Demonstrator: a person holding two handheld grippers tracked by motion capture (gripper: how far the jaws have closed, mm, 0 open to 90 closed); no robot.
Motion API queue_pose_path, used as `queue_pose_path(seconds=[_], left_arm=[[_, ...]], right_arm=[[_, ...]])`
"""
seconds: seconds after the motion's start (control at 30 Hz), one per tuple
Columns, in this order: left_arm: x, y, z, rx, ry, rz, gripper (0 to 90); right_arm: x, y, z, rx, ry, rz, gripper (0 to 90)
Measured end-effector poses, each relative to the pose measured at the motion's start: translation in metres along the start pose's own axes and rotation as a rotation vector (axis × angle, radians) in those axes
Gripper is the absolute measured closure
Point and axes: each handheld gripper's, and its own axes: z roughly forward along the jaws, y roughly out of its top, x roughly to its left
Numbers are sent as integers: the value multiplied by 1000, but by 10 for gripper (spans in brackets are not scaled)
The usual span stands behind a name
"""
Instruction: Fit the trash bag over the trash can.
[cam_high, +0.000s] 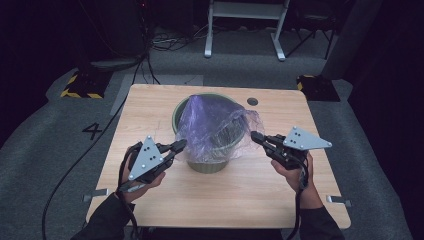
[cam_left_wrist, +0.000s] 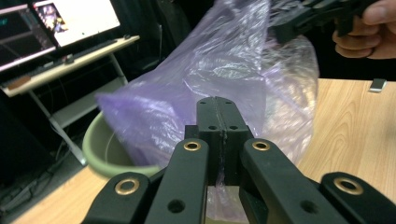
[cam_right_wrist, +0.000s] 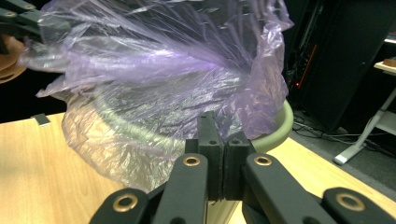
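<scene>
A thin, translucent purple plastic bag sits half in and half over a round, pale green plastic bin standing on the middle of the light wooden table. The film billows up and towards the near side; its far edge lies inside the bin's far rim, while the near part hangs outside the wall.

The left gripper, just left of the bin, has its jaws clenched on the left edge of the film; in the left gripper view a pleat of purple plastic runs down between the black pads. The right gripper, just right of the bin, is likewise pinched tight on the right edge of the bag, with film bunched at its pads.

The step in hand looks like lining the bin: spreading the bag's mouth and drawing it over the rim. To do this well, both grips should stay firm near the hem, since so thin a film slips or tears easily. The hands would best pull apart evenly, left and right, to open the mouth wider than the rim, then lower it together so the hem folds outside the wall all round. Uneven pulling could tip the light bin or drag it across the table.
</scene>
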Motion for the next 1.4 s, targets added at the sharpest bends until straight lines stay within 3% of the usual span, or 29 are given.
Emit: queue_pose_path(seconds=[0.13, 0.37, 0.53, 0.6, 0.77, 0.87, 1.0, 1.13, 1.23, 1.33, 1.4], left_arm=[[5, -10, -3, 35, 21, -12, 897], [15, -30, -6, 84, 42, -40, 897], [26, -42, -3, 114, 64, -60, 897], [31, -47, -1, 123, 65, -82, 897], [35, -52, 4, 130, 61, -90, 897], [32, -47, 2, 114, 58, -78, 897], [32, -39, 0, 97, 64, -67, 897], [36, -34, 0, 97, 73, -60, 897], [40, -32, 0, 94, 81, -58, 896], [44, -31, 2, 98, 89, -56, 896], [47, -32, 4, 103, 85, -63, 896]], right_arm=[[3, -7, -2, 25, 17, 12, 895], [9, -25, 1, 119, 67, 4, 895], [5, -35, 2, 159, 41, 9, 889], [6, -38, 2, 168, 23, -8, 838], [9, -36, -3, 140, -37, -59, 520], [17, -26, -8, 102, -92, -101, 382], [25, -10, -16, 31, -97, -152, 351], [26, 5, -18, 3, -59, -150, 326], [26, 14, -17, -12, -77, -154, 382], [24, 22, -12, -3, -113, -184, 609], [19, 25, -7, 17, -131, -179, 759]])
